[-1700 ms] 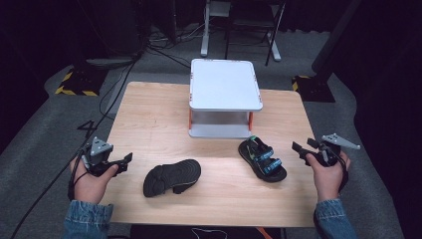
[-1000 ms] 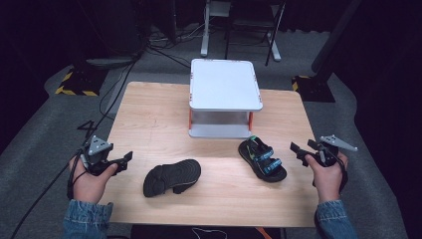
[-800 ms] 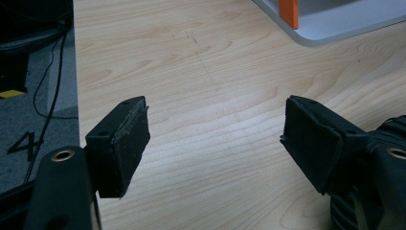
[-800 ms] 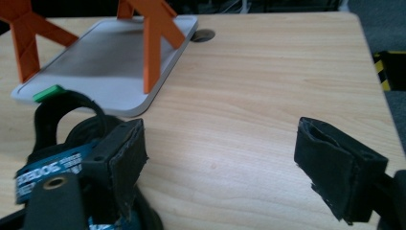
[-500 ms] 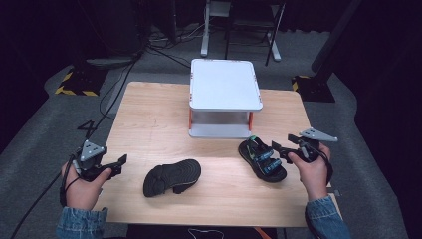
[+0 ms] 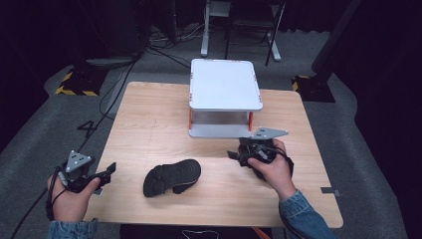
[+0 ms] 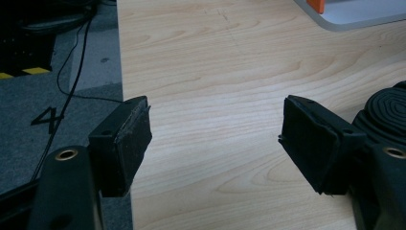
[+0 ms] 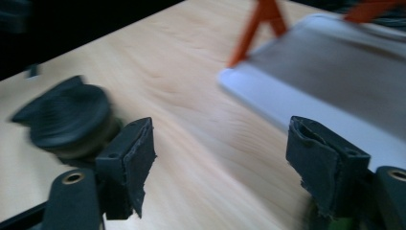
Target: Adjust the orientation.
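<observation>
Sandal pickup is only starting
Right gripper point(image 8: 220, 148) fingers, still apart, have just been closing on nothing; left gripper point(image 7: 215, 139) is hanging released; sandal point(image 6: 171, 178) is lying unlifted on table point(image 6: 149, 124).

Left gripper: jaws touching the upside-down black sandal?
Apart. In the high view the left gripper stands short of the black sandal, with bare table between them; the left gripper view shows wood between its open jaws.

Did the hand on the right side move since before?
Yes. The right gripper slid left from the table's right edge, toward the white shelf, and now covers the sandal there; its jaws, empty, have just been closing.
</observation>
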`<state>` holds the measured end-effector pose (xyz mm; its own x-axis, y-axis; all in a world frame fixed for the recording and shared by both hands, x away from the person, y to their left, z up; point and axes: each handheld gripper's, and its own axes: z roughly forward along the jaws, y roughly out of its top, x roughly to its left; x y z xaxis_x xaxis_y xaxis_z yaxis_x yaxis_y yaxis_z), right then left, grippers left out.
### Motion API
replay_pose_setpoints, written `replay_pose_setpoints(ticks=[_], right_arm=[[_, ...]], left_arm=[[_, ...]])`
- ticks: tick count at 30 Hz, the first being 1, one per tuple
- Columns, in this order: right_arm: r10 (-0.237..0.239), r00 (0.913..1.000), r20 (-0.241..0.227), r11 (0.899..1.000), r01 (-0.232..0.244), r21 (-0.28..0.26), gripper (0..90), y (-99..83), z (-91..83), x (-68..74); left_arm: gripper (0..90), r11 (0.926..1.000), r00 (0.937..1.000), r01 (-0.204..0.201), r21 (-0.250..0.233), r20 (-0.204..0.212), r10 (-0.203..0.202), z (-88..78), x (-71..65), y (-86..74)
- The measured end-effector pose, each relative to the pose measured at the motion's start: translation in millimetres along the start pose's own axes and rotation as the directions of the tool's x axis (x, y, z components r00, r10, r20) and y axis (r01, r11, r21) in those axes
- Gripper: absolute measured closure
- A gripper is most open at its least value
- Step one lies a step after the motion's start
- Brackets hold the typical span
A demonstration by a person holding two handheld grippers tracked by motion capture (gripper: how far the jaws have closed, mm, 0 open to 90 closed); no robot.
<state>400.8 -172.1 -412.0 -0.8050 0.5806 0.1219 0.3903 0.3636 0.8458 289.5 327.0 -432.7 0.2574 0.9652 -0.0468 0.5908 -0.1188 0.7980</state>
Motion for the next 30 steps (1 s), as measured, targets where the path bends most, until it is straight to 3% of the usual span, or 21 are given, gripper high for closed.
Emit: replay_pose_setpoints(ticks=[5,6,7,8,9,10,11,12,13,14,15,20,23,30], right_arm=[[-0.052,0.9914,-0.120,0.998,0.055,0.019,27.1,9.1,27.7,31.0],[-0.052,0.9914,-0.120,0.998,0.055,0.019,27.1,9.1,27.7,31.0],[-0.086,0.9822,-0.167,0.996,0.091,0.022,26.6,10.8,37.9,44.5],[-0.086,0.9822,-0.167,0.996,0.091,0.022,26.6,10.8,37.9,44.5],[-0.137,0.9673,-0.213,0.990,0.143,0.012,25.4,10.0,50.2,58.7],[-0.160,0.9602,-0.229,0.986,0.167,0.011,24.1,9.1,54.7,63.2],[-0.160,0.9602,-0.229,0.986,0.167,0.011,24.1,9.1,54.7,63.2],[-0.194,0.9500,-0.244,0.979,0.204,0.015,23.1,7.7,60.4,68.7],[-0.253,0.9317,-0.261,0.963,0.268,0.022,22.3,5.3,69.8,77.7],[-0.253,0.9317,-0.261,0.963,0.268,0.022,22.3,5.3,69.8,77.7],[-0.268,0.9258,-0.267,0.959,0.284,0.022,19.7,4.3,73.5,80.7],[-0.326,0.9116,-0.250,0.933,0.353,0.071,13.6,-6.8,89.9,88.3],[-0.332,0.9085,-0.253,0.927,0.364,0.088,12.7,-11.7,94.4,91.9],[-0.318,0.9149,-0.249,0.933,0.348,0.087,12.8,-14.1,98.7,92.3]], left_arm=[[26.6,0.9998,0.9999,0.015,0.010,0.005,-0.015,0.7,4.7,-4.1],[26.6,0.9998,0.9999,0.015,0.010,0.005,-0.015,0.7,4.7,-4.1],[26.7,0.9998,0.9999,0.015,0.013,0.008,-0.015,2.1,5.0,-4.9],[26.6,0.9998,0.9999,0.015,0.013,0.008,-0.015,2.1,5.0,-4.9],[26.7,0.9997,0.9998,0.017,0.018,0.012,-0.017,3.5,4.8,-5.4],[26.7,0.9997,0.9998,0.013,0.019,0.012,-0.013,4.3,5.1,-5.7],[26.7,0.9997,0.9998,0.013,0.019,0.012,-0.013,4.3,5.1,-5.7],[26.7,0.9997,0.9998,0.011,0.021,0.015,-0.011,5.4,5.5,-6.3],[26.7,0.9994,0.9999,0.011,0.032,0.010,-0.012,7.0,7.0,-7.8],[26.9,0.9994,0.9999,0.011,0.032,0.010,-0.012,7.0,7.0,-7.8],[26.9,0.9992,0.9999,0.015,0.038,0.006,-0.016,7.8,8.1,-8.8],[27.1,0.9992,0.9997,0.020,0.034,0.012,-0.020,9.6,8.4,-8.7],[27.1,0.9992,0.9997,0.018,0.036,0.014,-0.018,10.4,7.8,-8.3],[27.1,0.9992,0.9997,0.013,0.037,0.021,-0.014,12.5,7.4,-7.8]])
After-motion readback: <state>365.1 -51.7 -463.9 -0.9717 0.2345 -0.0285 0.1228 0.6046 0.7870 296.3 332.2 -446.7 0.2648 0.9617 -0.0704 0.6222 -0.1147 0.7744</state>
